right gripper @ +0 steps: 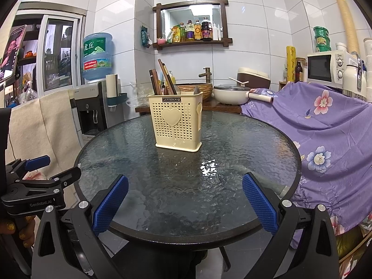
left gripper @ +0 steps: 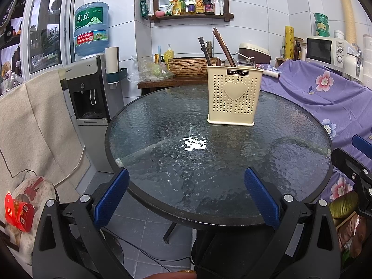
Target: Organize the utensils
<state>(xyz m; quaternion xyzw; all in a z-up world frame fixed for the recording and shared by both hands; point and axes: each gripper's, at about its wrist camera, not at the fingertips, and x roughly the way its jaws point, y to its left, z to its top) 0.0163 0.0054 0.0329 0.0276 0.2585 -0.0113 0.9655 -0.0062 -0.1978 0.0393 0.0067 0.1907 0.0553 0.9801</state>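
Observation:
A cream perforated utensil holder [left gripper: 234, 96] [right gripper: 177, 123] with a heart on its front stands upright on the far part of the round glass table [left gripper: 162, 153] [right gripper: 244, 144]. Dark brown chopsticks [left gripper: 220, 46] [right gripper: 162, 76] and a spoon handle stick out of its top. My left gripper [left gripper: 186, 195] hovers open over the table's near edge, nothing between its blue pads. My right gripper [right gripper: 184, 197] is likewise open and empty at the near edge. Each gripper shows at the side of the other's view.
A water dispenser [left gripper: 90, 90] stands left of the table beside a beige cloth [left gripper: 34, 127]. A purple floral cover [right gripper: 325, 139] lies to the right. Behind the table sits a wooden counter with a basin [right gripper: 195, 90] and a white pot [right gripper: 230, 94]. A microwave [right gripper: 325, 67] is at far right.

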